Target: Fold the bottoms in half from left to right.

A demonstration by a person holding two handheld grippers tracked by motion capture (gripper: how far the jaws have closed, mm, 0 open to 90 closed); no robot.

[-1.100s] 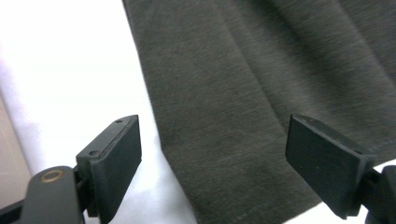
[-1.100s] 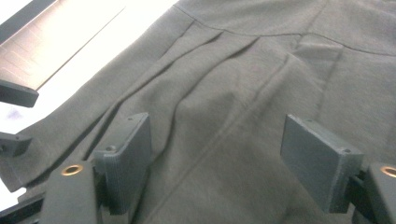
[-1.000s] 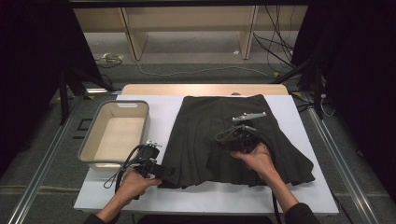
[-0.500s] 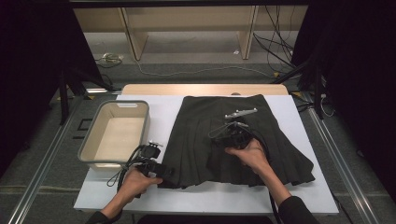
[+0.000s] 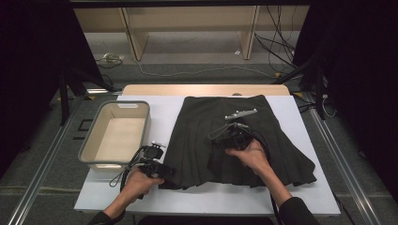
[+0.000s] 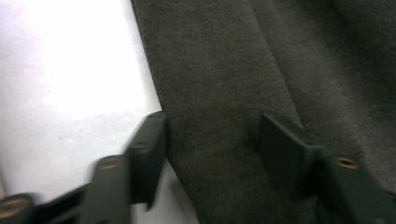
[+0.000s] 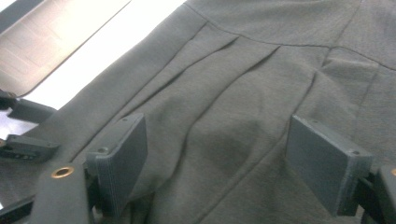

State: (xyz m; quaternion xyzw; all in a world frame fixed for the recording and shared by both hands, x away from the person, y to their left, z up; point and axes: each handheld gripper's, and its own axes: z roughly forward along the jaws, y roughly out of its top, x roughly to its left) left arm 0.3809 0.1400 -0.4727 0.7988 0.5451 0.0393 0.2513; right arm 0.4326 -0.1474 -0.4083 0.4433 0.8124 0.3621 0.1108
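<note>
Hand-held gripper (image 5: pixel 162 169) (left) closing over skirt (image 5: pixel 234 140) on white table (image 5: pixel 309 197).

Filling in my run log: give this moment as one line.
left gripper: closing on skirt hem corner, not gripping | right gripper: open over skirt middle | bin: beside skirt
</note>
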